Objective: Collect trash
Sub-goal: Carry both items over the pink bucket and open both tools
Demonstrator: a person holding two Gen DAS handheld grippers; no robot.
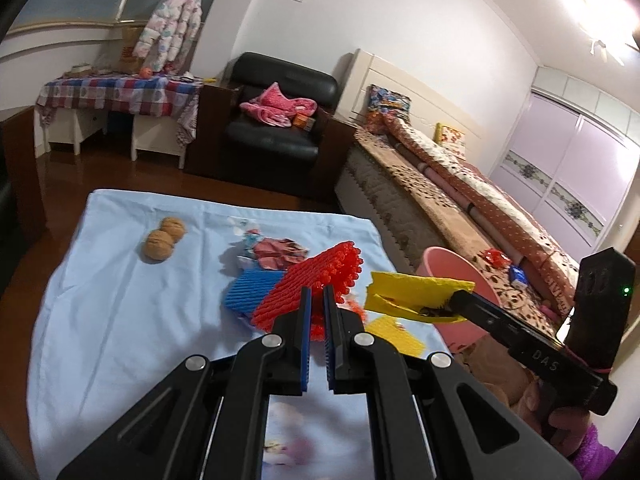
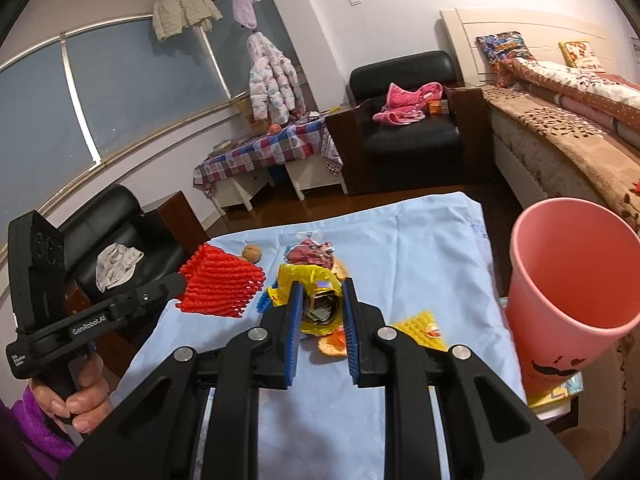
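My left gripper (image 1: 318,300) is shut on a red foam fruit net (image 1: 316,276), held just above the blue-clothed table (image 1: 120,300). In the right wrist view the left gripper (image 2: 180,282) holds the red net (image 2: 220,284) out at the left. My right gripper (image 2: 322,308) is shut on a crumpled yellow wrapper (image 2: 304,274), with the wrapper's dark, silvery inside showing between the pads. The left view shows the right gripper (image 1: 454,302) carrying that yellow wrapper (image 1: 408,294) near a pink bin (image 1: 460,276). The pink bin (image 2: 572,272) stands at the table's right side, its inside bare.
On the cloth lie a blue foam net (image 1: 248,292), a crumpled pink-red wrapper (image 1: 276,254), two walnuts (image 1: 164,238), a yellow foam piece (image 2: 424,326) and an orange scrap (image 2: 334,344). A bed (image 1: 460,184) runs along the right, with a black armchair (image 1: 280,120) behind.
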